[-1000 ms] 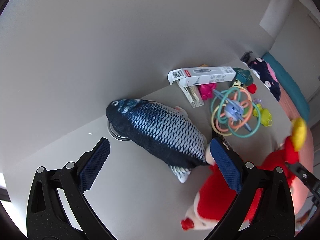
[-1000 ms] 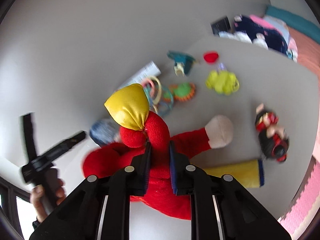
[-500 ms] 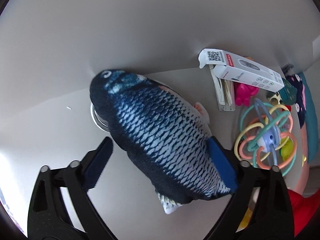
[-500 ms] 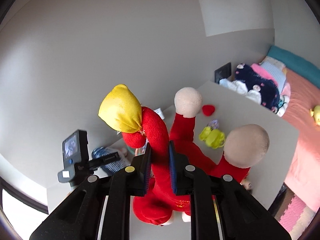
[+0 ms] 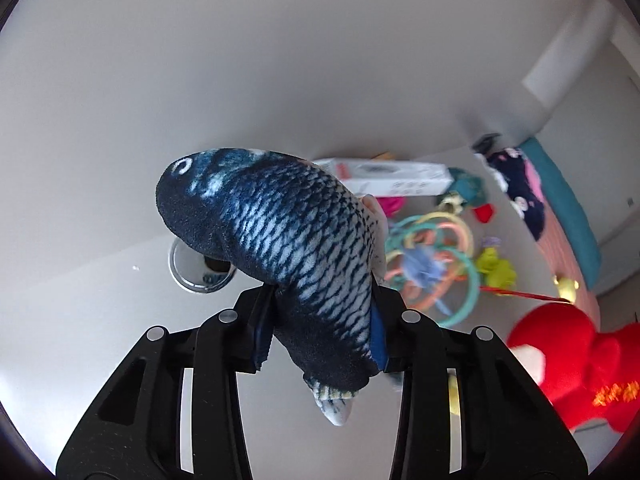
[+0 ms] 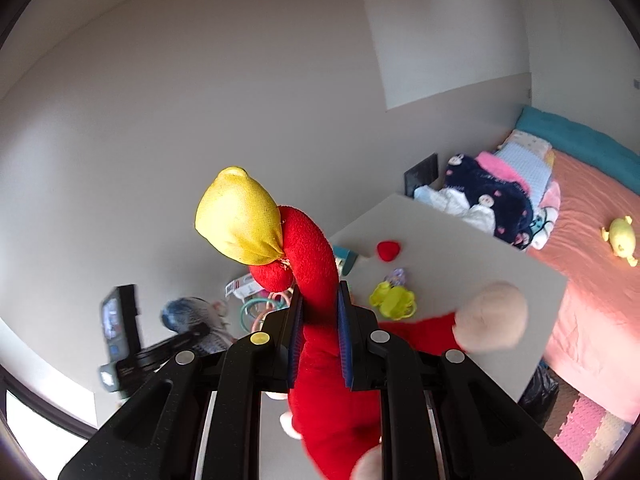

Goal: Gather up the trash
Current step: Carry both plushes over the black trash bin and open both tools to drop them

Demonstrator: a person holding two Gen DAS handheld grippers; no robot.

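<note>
From the left wrist, the left gripper (image 5: 320, 332) is closing its jaws around the plush fish (image 5: 280, 236), lifted above the white table (image 5: 100, 320). From the right wrist, the right gripper (image 6: 319, 344) pinches the red plush doll (image 6: 316, 264) tight by its neck, raised over the table's near edge, its yellow head (image 6: 240, 216) uppermost.

You look across a grey tabletop (image 6: 460, 248) strewn with a ring rattle (image 5: 424, 268), a red heart (image 6: 388, 250) and a lime-green toy (image 6: 394, 300); folded clothes (image 6: 492, 196) lie on the coral bed (image 6: 592, 248) beside it, above a foam mat (image 6: 588, 428).
</note>
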